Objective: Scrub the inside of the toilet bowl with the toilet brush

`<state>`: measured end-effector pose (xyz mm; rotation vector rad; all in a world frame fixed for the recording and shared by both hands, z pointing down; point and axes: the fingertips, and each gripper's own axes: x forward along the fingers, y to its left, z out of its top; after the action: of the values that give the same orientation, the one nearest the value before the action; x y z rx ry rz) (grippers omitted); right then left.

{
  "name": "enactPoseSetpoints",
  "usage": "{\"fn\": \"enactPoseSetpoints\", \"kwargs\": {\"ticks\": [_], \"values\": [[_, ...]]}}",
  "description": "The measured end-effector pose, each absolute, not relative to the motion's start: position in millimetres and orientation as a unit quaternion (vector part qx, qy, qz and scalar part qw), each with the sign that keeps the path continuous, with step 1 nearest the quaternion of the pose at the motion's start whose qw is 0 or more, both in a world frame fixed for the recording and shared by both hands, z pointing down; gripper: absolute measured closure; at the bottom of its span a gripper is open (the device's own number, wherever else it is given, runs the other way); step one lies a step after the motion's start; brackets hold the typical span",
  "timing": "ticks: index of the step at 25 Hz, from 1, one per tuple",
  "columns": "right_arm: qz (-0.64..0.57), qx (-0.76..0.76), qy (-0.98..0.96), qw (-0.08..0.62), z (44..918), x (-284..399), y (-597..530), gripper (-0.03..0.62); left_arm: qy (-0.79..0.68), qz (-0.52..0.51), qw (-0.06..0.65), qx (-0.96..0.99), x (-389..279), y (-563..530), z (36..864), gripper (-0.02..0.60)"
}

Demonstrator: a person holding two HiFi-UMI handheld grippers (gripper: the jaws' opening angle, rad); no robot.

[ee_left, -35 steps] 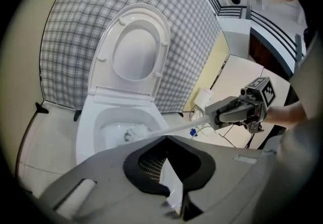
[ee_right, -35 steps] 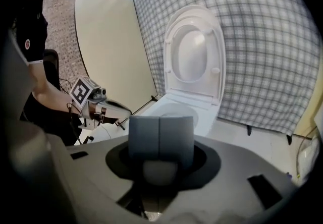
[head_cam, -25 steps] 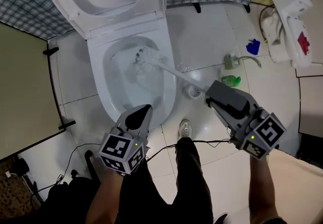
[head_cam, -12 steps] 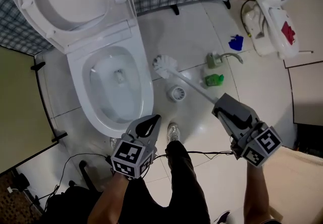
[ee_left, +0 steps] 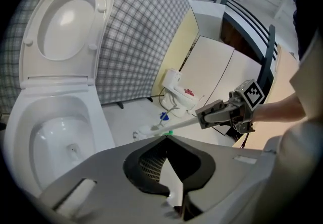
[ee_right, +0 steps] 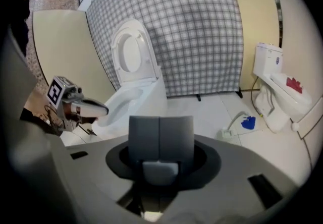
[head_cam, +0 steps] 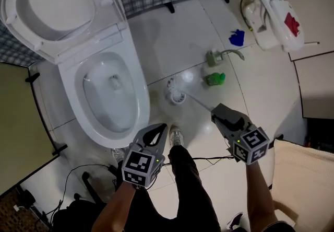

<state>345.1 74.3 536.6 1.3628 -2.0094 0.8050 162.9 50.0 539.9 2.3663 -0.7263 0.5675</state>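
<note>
The white toilet (head_cam: 142, 97) stands at the left with its lid (head_cam: 47, 6) up and nothing in the bowl. My right gripper (head_cam: 216, 112) is shut on the handle of the toilet brush (head_cam: 195, 100). The white brush head (head_cam: 176, 86) sits at the round holder (head_cam: 177, 98) on the floor, right of the toilet. The left gripper view shows the brush (ee_left: 146, 130) sticking out of the right gripper (ee_left: 202, 115). In the right gripper view the brush is hidden behind the jaws. My left gripper (head_cam: 160, 130) is shut and empty, near the bowl's front rim.
A green bottle (head_cam: 214, 78), a grey sprayer (head_cam: 216, 57) and a blue object (head_cam: 236, 37) lie on the tiles right of the holder. A white fixture (head_cam: 271, 6) stands at the far right. My shoe (head_cam: 176, 136) and a cable (head_cam: 209, 160) are below.
The brush came out of the bowl and swung right, its head dropping to the floor holder. Both grippers drew back from the toilet.
</note>
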Motion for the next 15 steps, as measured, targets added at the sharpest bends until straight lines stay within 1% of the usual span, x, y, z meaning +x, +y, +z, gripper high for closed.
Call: {"fn": "enactPoseSetpoints", "kwargs": {"ticks": [3, 5, 10, 15], "values": [[0.306, 0.493, -0.732, 0.356, 581.0, 346.3, 84.0, 0.422, -0.265, 0.225, 0.294, 0.891, 168.7, 59.5, 548.6, 0.574], [0.312, 0.482, -0.721, 0.388, 609.3, 346.9, 87.5, 0.422, -0.257, 0.229, 0.294, 0.892, 172.7, 64.9, 553.8, 0.572], [0.323, 0.462, -0.696, 0.444, 664.4, 338.3, 77.4, 0.422, -0.241, 0.244, 0.292, 0.893, 176.2, 75.1, 569.2, 0.574], [0.325, 0.446, -0.68, 0.482, 701.9, 334.8, 67.5, 0.422, -0.247, 0.238, 0.302, 0.889, 172.4, 73.5, 577.3, 0.574]]}}
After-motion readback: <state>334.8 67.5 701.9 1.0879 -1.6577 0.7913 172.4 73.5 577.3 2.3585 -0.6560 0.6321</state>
